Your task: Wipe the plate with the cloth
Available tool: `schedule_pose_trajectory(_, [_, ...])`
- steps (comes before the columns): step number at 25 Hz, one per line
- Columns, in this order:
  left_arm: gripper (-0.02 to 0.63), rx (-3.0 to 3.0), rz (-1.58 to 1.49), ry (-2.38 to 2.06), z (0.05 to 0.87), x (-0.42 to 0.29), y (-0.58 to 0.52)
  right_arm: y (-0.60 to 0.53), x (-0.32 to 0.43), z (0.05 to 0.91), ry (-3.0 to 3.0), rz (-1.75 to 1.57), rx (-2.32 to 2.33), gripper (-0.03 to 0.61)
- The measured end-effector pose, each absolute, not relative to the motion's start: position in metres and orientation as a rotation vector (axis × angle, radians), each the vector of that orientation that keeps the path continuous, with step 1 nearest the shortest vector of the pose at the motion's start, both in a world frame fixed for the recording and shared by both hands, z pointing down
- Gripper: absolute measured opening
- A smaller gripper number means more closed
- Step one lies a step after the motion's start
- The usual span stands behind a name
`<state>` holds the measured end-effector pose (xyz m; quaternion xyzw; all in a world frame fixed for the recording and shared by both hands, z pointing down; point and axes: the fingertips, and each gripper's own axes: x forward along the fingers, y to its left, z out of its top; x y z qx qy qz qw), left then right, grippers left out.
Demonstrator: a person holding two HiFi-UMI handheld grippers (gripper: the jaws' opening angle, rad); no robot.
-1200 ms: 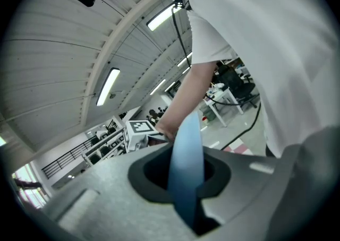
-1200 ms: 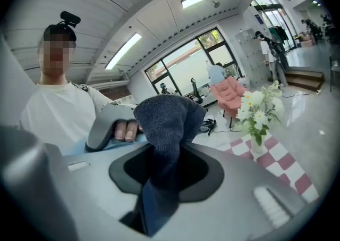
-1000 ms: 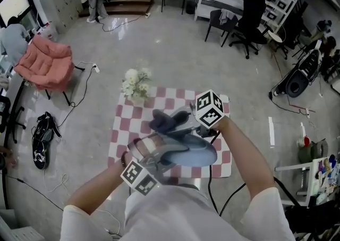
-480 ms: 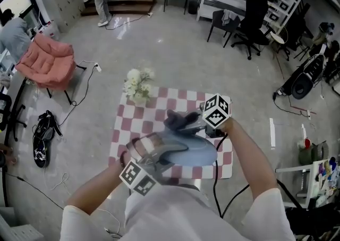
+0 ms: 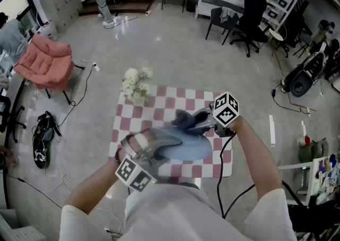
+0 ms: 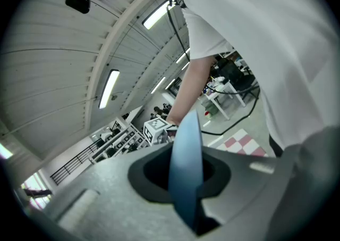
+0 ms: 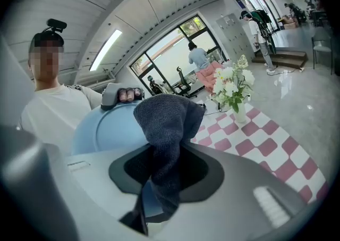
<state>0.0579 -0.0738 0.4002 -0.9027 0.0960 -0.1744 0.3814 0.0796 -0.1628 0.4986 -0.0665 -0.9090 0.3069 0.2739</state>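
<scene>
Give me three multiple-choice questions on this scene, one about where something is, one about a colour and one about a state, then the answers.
1. Where do the flowers stand on the checked tablecloth?
A. at its far left corner
B. at its near right corner
C. in its middle

2. What colour is the plate?
A. red
B. light blue
C. black

3. What state is the right gripper in?
A. open and empty
B. shut on the cloth
C. shut on a fork

Answers:
1 A: the head view shows the flowers at the corner away from the person, on the left.
2 B: the plate is pale blue in every view.
3 B: the right gripper view shows the dark cloth pinched between its jaws.
</scene>
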Motion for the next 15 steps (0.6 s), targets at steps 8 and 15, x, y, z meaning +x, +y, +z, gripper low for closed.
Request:
schedule_pose_trajectory(8, [0.038,-2.29,-0.469,0.251,0.405,0.057,-0.078,-0.148,0.085,0.48,-2.445,0.834,-0.253,0.118])
schedule_pose_trajectory(15, [0.038,-2.255,-0.504,0.245,0.412,0.062,-0.077,-0.131,0.076,0.455,-2.485,0.829,-0.362,0.117])
